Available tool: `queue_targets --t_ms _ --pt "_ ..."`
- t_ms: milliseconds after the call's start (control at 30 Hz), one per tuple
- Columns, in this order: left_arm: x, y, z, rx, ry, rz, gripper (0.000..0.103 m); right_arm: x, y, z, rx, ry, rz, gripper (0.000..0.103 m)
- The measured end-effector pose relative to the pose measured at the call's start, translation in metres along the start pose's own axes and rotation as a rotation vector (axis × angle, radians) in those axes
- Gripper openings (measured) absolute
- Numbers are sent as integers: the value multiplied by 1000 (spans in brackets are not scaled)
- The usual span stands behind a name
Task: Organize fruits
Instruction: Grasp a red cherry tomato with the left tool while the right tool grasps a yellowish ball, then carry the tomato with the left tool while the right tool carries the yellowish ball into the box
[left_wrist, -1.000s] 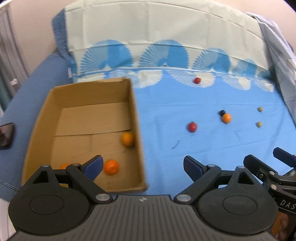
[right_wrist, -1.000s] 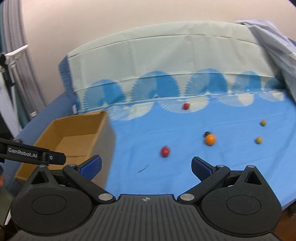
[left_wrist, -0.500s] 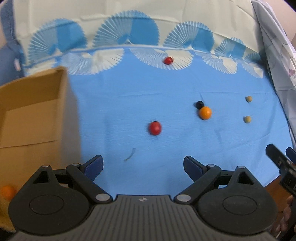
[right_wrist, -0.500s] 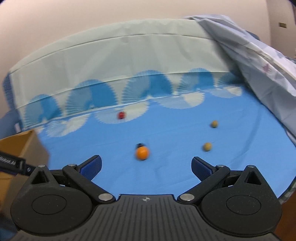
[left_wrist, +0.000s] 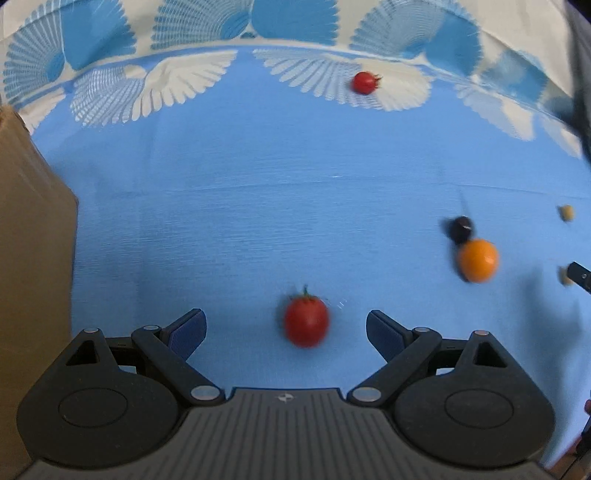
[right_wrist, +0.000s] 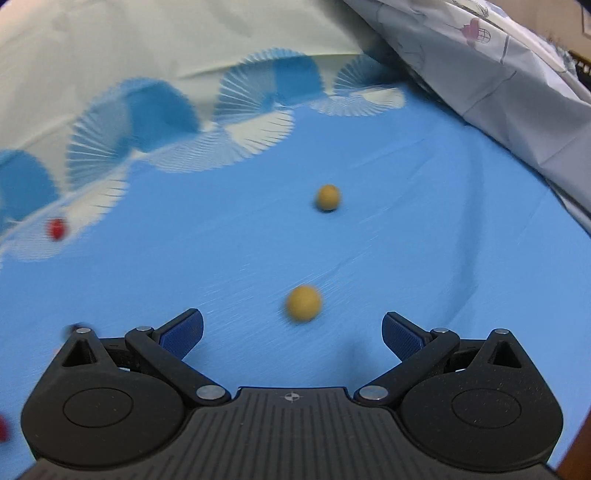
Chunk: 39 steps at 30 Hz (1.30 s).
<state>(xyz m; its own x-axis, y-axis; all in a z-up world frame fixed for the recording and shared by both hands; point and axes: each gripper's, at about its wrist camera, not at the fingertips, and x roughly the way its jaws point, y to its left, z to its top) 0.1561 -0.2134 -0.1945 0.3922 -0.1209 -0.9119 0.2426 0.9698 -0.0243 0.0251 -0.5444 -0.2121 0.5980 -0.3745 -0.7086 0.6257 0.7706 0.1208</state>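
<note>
In the left wrist view, the left gripper (left_wrist: 286, 325) stood with its jaws spread wide and nothing between the pads. A red tomato (left_wrist: 306, 322) lay on the blue cloth (left_wrist: 240, 206) right in the gap between the fingertips, not yet touched. Farther off to the right an orange fruit (left_wrist: 478, 260) rested touching a small dark fruit (left_wrist: 460, 228), and a second red tomato (left_wrist: 364, 82) sat far back on the fan-patterned border. Two small tan fruits showed at the right edge, one (left_wrist: 566, 212) clear, the other partly hidden. The side wall of a cardboard box (left_wrist: 33, 236) filled the left edge; its inside was out of sight, so what it already held could not be told.

In the right wrist view, the right gripper (right_wrist: 291, 328) was likewise wide apart and empty. A tan fruit (right_wrist: 303, 303) lay just ahead of its tips, another tan fruit (right_wrist: 327, 197) well beyond it.

By my judgement, much remained: at least six fruits were loose on the cloth, with both grippers lined up for a pick.
</note>
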Motion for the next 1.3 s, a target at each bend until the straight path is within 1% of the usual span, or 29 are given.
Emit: queue_targets --t_ms 67,133,167,200,233,300,367,633,667,700,733,767,800,833,900,1033,1300 --pt "14 0 2 7 16 8 96 21 -5 0 3 1 -34 102" --pt "26 0 2 19 28 21 96 38 -9 -3 15 23 -41 103" --pt "30 -1 1 32 23 22 103 42 -11 -5 6 18 -47 103" --pt "31 -3 -1 50 8 19 103 42 -7 -10 -41 -24 -60 102" --pt "32 -6 -2 67 -2 34 103 43 -3 -16 -82 -53 -71 102" --pt "31 -7 -5 77 -26 48 103 41 -7 -20 -73 -84 -64 102" --pt "31 -5 -5 70 -30 43 103 42 -8 -19 -67 -84 -59 102" --pt "28 -2 1 51 5 19 103 42 -3 -15 -72 -74 -73 102" --pt "26 0 0 38 8 8 100 42 -4 -14 -70 -72 -69 101" --pt "24 2 0 23 5 1 95 41 -4 -14 -71 -71 -64 93" --pt "20 3 -2 9 -9 10 79 39 -3 -14 -79 -80 -55 71" --pt "15 4 -2 11 -24 17 56 35 -1 -14 -97 -94 -44 56" --pt "11 3 -3 21 -30 9 40 32 2 -14 -124 -98 -34 32" --pt "7 3 -4 30 -27 -5 32 31 5 -13 -147 -93 -26 27" --pt "1 3 -6 21 -27 -13 32 27 9 -13 -164 -84 -12 27" --pt "-21 -2 -12 50 -54 -5 32 10 12 -9 -147 -89 13 27" --pt "-82 -1 -29 96 -112 -8 32 -61 23 -10 -120 -112 127 27"
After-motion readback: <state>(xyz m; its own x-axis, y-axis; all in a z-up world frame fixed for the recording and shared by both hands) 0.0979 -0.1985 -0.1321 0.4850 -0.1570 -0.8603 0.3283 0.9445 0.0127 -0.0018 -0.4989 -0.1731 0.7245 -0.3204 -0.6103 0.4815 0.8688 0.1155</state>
